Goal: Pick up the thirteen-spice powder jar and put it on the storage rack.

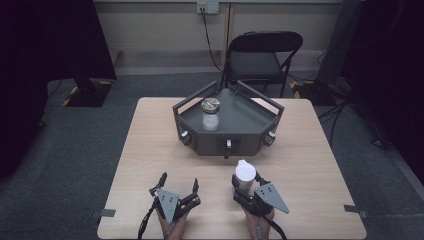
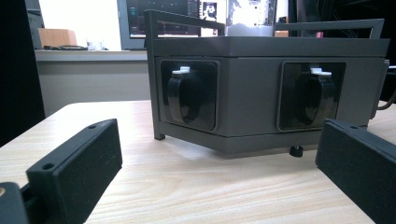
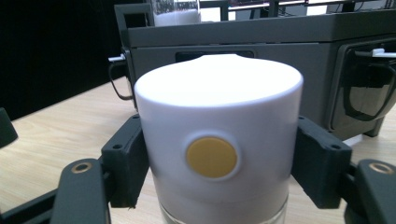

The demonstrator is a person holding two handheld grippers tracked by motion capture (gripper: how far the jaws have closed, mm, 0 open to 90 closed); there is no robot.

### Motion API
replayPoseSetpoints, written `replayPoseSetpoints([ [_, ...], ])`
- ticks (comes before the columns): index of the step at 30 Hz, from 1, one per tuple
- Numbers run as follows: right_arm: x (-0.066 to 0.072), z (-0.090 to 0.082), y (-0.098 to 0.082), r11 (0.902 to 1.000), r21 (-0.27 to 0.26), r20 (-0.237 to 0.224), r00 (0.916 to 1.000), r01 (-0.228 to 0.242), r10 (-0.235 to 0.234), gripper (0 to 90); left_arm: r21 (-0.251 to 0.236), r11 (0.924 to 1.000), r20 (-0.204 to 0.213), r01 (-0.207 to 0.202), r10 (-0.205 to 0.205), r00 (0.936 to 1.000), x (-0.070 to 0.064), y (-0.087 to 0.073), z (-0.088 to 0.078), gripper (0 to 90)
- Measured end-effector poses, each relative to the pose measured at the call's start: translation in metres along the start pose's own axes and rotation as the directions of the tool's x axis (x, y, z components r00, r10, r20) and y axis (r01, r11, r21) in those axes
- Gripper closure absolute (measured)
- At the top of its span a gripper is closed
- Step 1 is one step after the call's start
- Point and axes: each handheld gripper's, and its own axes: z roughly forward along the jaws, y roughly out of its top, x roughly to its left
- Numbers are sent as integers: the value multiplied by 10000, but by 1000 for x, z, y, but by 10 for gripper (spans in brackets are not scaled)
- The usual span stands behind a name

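Right gripper [image 1: 248,186]: jaws clamped on both sides of the white-capped jar [image 1: 245,174], near right on the table [image 1: 150,145].
Left gripper [image 1: 179,184]: jaws spread, empty, near left.
Grey tray [image 1: 250,122]: beyond the white-capped jar.

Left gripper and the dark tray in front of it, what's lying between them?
Nothing: the left gripper view shows only bare table between the left gripper and tray.

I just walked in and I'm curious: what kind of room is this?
Probably a lab or test room, not a home: a bare wooden table on grey carpet, a folding chair, a dark hexagonal test rig, and monitors in the left gripper view.
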Motion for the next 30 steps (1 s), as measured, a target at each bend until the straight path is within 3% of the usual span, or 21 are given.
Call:
replayPoseSetpoints([
  [30, -3, -3, 9, 9998, 161, -173, 9998, 122, -119, 293, 1, 10000, 2, 2, -2, 10000, 0, 0, 0, 0],
])
